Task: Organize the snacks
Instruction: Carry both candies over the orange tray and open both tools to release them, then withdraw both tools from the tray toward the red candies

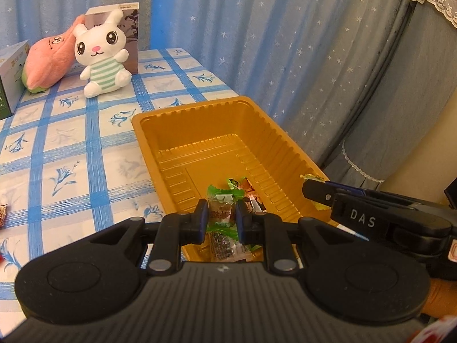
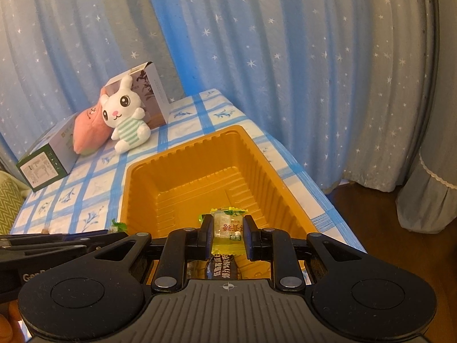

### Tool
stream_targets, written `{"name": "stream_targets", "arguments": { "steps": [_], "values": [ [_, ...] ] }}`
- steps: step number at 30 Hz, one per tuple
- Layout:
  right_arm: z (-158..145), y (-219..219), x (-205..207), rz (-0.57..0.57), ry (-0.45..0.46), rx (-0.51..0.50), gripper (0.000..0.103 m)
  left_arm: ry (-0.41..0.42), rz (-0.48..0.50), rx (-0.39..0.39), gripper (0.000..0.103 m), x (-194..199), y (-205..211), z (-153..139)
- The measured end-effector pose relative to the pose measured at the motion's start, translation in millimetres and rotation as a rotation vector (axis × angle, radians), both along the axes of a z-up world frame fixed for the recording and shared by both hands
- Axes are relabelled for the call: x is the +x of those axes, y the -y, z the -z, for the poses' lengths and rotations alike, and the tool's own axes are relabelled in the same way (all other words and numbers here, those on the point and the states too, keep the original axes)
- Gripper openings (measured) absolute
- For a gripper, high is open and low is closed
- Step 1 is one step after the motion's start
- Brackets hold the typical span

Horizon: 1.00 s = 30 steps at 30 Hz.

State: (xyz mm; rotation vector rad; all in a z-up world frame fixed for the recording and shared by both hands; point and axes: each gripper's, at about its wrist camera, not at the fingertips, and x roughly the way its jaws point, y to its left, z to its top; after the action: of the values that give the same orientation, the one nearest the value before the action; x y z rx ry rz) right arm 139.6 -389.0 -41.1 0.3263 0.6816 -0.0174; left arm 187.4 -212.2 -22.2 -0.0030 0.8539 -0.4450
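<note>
An orange plastic tray (image 1: 217, 131) stands on the blue checked tablecloth, and also shows in the right wrist view (image 2: 200, 168). My left gripper (image 1: 221, 217) is shut on a green-wrapped snack (image 1: 221, 213), held over the tray's near end. A few wrapped snacks (image 1: 248, 191) lie in the tray below it. My right gripper (image 2: 228, 233) is shut on a yellow-green wrapped snack (image 2: 227, 228) above the tray's near end. A dark-wrapped snack (image 2: 225, 267) lies beneath it. The right gripper also shows in the left wrist view (image 1: 311, 188), at the tray's right rim.
A white plush rabbit (image 1: 102, 54), a pink plush toy (image 1: 48, 60) and boxes (image 2: 42, 160) stand at the table's far end. A snack wrapper (image 1: 2, 214) lies at the left edge. Blue starred curtains hang behind and to the right. The table's right edge runs close beside the tray.
</note>
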Motion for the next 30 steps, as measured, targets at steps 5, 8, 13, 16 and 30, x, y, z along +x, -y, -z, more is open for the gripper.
{"name": "stream_targets", "arguments": {
  "steps": [5,8,13,16,30],
  "values": [
    [1,4,1,0.009,-0.004,0.013,0.022,-0.005,-0.015,-0.012,0.045,0,-5,5],
    [1,5,1,0.011,-0.005,0.019,0.022,-0.009,-0.028,-0.011,0.045,-6,-12,5],
    [1,1,1,0.000,-0.005,0.015,0.022,-0.005,-0.058,-0.012,0.046,-19,-26,4],
    [0,-2,1,-0.008,0.000,0.012,0.022,0.005,-0.077,-0.007,0.046,-26,-34,2],
    [1,3,6,0.014,-0.007,0.127,0.045,0.009,-0.149,-0.033,0.049,-42,-68,-6]
  ]
}}
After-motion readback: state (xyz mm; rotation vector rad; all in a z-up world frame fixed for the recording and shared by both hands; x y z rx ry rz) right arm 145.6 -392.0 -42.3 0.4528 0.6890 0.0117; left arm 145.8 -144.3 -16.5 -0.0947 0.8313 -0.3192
